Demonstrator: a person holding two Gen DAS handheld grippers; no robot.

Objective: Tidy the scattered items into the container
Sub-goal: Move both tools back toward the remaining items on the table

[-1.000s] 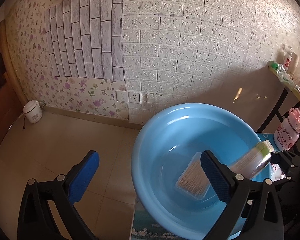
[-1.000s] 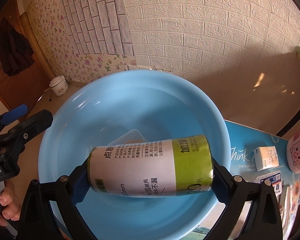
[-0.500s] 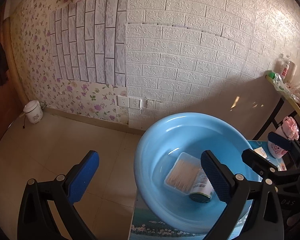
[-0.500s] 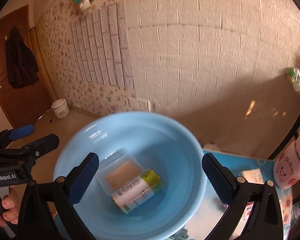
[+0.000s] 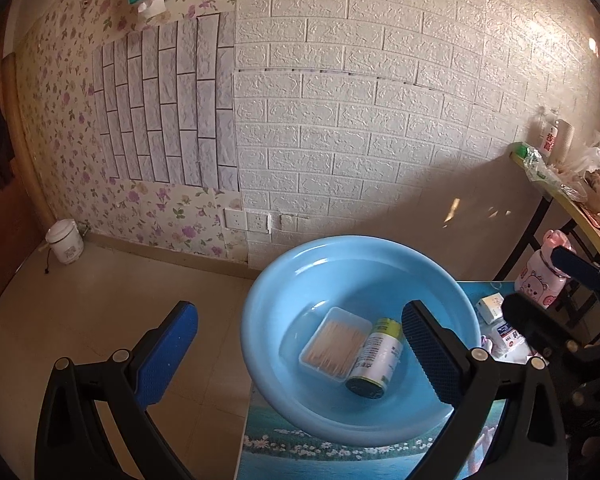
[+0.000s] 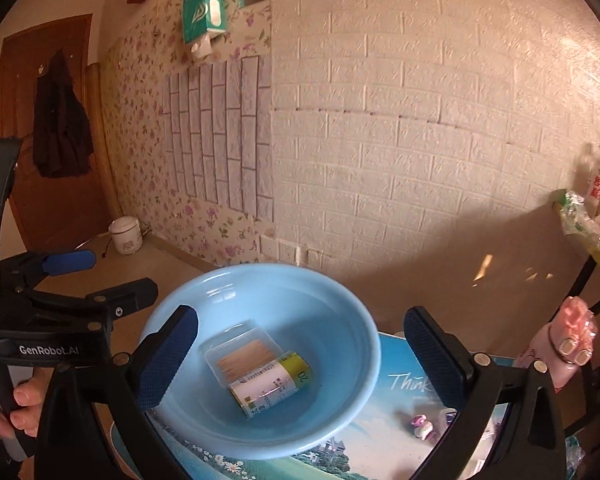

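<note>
Once gripped, roll (image 6: 271,383) now lies in basin (image 6: 352,364), right gripper (image 6: 300,360) empty

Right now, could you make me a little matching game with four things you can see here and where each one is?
Things:
1. clear toothpick box
2. green-capped roll
3. pink bear bottle
4. tissue box

Places:
A. high on the floral wall
B. lying on its side in the blue basin, touching another item
C. on the table, outside the basin
D. flat on the basin floor, lid up

Pairs: 1-D, 2-B, 3-C, 4-A
</note>
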